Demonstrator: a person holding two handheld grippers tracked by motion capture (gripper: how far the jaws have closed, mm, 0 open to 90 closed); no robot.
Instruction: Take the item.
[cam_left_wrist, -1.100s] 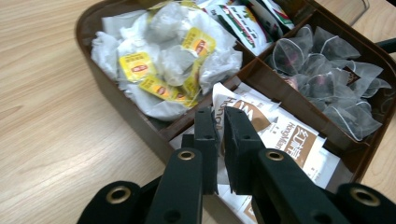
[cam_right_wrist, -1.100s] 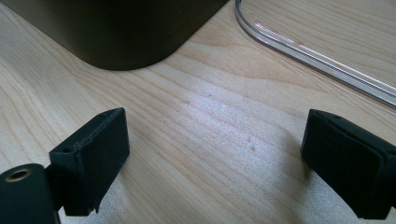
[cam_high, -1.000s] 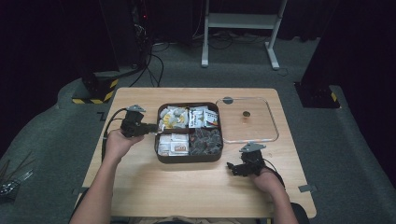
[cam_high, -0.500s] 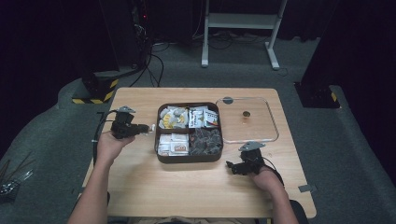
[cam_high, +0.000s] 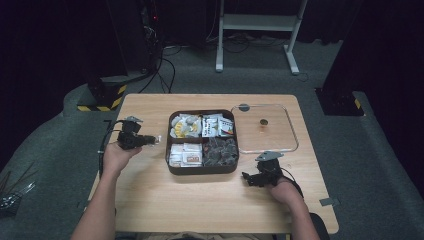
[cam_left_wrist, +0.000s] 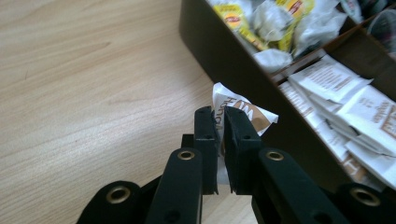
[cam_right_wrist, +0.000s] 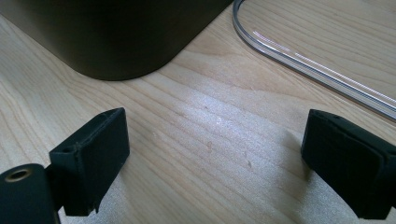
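Sachet (cam_left_wrist: 243, 112): pinched flat in the closed left claw (cam_left_wrist: 220, 122), held off the worktop (cam_high: 150, 200) just beside the divided box (cam_high: 202, 169), presumably for sorting. Right claw (cam_right_wrist: 215, 163): spread open, empty, parked between box and clear lid (cam_high: 290, 131).

The hand-held gripper (cam_right_wrist: 215, 163) gapes wide above the wooden table (cam_right_wrist: 210, 112), near a dark box (cam_right_wrist: 116, 32) and clear lid (cam_right_wrist: 317, 65).

Lid (cam_high: 267, 129) right of box (cam_high: 202, 141)
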